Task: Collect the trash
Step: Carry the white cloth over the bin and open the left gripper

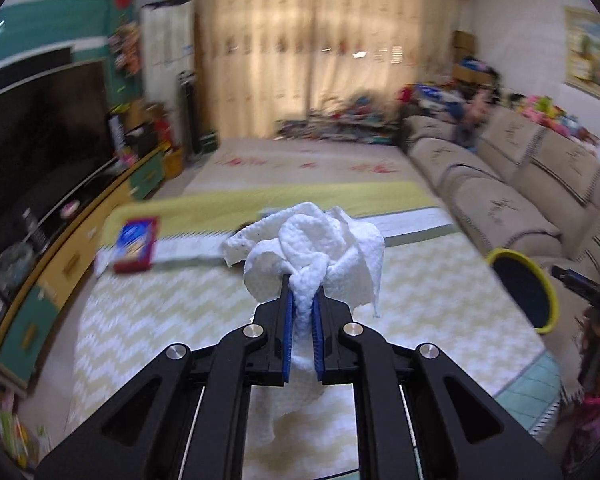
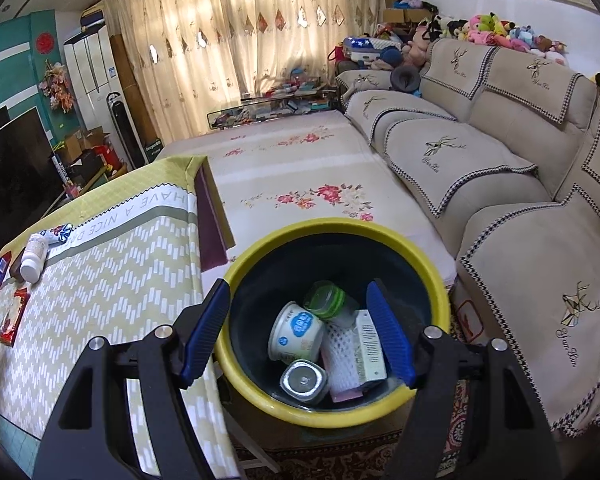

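My left gripper [image 1: 302,286] is shut on a crumpled white paper towel [image 1: 312,248] and holds it above the table with the yellow-white zigzag cloth [image 1: 160,320]. The yellow-rimmed dark trash bin [image 1: 526,290] stands off the table's right side. In the right wrist view my right gripper [image 2: 298,294] is open and empty just above that bin [image 2: 428,276]. The bin holds a white yogurt cup [image 2: 296,334], a green-lidded jar [image 2: 326,300], a metal-lidded jar [image 2: 302,380] and a white carton [image 2: 368,346].
A red and blue packet [image 1: 134,242] lies on the table's far left. A white pill bottle [image 2: 34,256], a red packet [image 2: 14,318] and other small packets lie on the table's left part. A beige sofa [image 2: 480,152] runs along the right. A TV [image 1: 36,136] stands on the left.
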Demonstrator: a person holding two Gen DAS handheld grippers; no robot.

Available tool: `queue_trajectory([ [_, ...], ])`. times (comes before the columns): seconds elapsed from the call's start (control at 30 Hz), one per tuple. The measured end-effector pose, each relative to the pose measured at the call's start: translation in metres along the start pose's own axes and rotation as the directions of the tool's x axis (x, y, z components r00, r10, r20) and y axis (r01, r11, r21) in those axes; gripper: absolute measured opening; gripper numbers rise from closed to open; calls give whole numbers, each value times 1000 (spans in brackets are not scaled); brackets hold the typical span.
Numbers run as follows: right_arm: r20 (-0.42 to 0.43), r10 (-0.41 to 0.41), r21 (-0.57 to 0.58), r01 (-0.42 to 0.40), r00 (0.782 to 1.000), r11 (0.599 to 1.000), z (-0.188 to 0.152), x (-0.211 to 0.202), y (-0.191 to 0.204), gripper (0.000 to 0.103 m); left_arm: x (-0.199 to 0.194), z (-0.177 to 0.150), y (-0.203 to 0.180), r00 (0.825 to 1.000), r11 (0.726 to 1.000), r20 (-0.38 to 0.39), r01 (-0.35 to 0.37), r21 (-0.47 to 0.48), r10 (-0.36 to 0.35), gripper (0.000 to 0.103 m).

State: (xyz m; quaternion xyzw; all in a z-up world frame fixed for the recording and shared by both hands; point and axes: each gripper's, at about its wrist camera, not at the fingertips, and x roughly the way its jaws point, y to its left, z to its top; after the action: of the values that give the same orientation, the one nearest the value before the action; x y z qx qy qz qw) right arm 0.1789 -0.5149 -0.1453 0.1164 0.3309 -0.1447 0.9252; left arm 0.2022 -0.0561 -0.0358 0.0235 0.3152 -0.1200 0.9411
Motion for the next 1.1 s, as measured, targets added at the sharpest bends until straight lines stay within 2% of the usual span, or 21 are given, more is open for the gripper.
queue_trajectory([
  [0.1,16,-19,8,19,1000,1000,-3,-10,-11,68,4,14,-43,996,994,1,89,68,-89,9],
  [0.2,31,-38,26,37,999,999,-7,-21,-26,70,18,25,-90,985,976,-21,175,130,-174,9],
  [0.33,42,-71,51,69,997,996,-14,-32,-47,71,42,33,-159,957,936,-75,288,200,-278,9],
  [0.47,41,-97,77,94,994,993,-21,-40,-68,71,69,36,-229,919,887,-148,391,244,-365,9],
  [0.67,29,-130,117,126,991,985,-30,-45,-94,72,120,39,-328,877,825,-250,474,309,-411,9],
  [0.83,10,-140,133,137,990,982,-36,-43,-104,72,169,32,-386,859,809,-330,492,322,-391,12],
  [0.9,4,-143,137,141,990,981,-38,-42,-106,72,187,30,-400,847,809,-364,502,307,-388,22],
  [0.97,-1,-145,138,143,989,980,-38,-41,-107,72,199,26,-408,846,813,-375,498,301,-380,54],
  [1.03,-4,-143,139,142,990,980,-38,-41,-107,72,206,25,-412,856,817,-362,485,311,-369,66],
  [1.1,-5,-140,137,139,990,981,-38,-41,-104,72,209,25,-411,858,821,-355,482,307,-371,66],
])
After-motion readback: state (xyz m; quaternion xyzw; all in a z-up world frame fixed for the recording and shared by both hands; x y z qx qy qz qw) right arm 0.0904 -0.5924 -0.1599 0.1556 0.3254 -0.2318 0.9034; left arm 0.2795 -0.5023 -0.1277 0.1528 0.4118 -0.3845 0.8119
